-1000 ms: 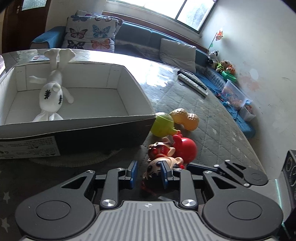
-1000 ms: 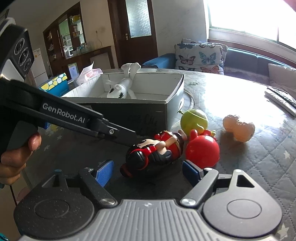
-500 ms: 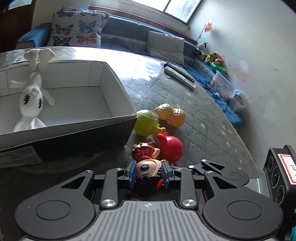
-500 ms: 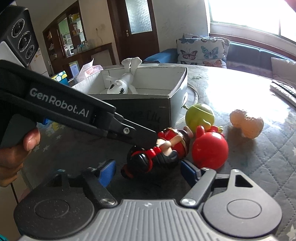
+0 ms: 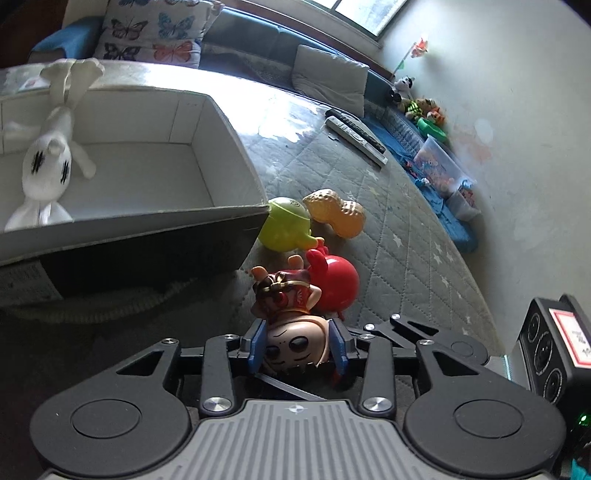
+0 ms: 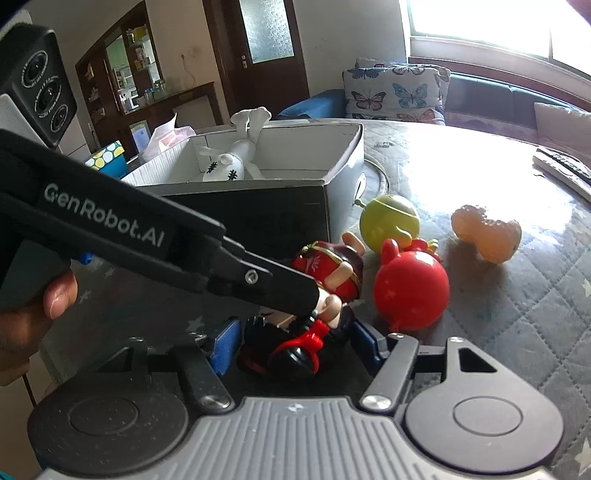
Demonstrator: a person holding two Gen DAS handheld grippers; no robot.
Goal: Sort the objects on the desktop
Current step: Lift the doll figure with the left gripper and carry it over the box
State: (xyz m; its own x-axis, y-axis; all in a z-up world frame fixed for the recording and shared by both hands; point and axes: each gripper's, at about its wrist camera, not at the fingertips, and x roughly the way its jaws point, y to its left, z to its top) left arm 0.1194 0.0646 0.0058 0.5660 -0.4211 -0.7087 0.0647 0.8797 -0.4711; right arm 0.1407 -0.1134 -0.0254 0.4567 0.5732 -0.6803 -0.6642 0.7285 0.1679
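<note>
A red and black doll figure (image 5: 291, 332) lies on the quilted table next to the cardboard box (image 5: 221, 110). My left gripper (image 5: 298, 347) is shut on the doll's pale head. In the right wrist view the doll (image 6: 317, 295) lies between the fingers of my right gripper (image 6: 295, 347), which stands open around it with gaps on both sides. The left gripper's arm crosses that view from the left. A white plush rabbit (image 5: 48, 155) lies in the box. A red round toy (image 5: 336, 284), a green round toy (image 5: 286, 225) and an orange peanut toy (image 5: 336, 216) lie beside the doll.
Two remote controls (image 5: 356, 134) lie further back on the table. A sofa with butterfly cushions (image 5: 151, 33) stands behind the table. A tissue pack (image 6: 166, 134) and a dotted box (image 6: 105, 158) sit beyond the cardboard box.
My left gripper moved forward over the doll's head and closed on it. My right gripper moved closer, so the doll now lies between its open fingers.
</note>
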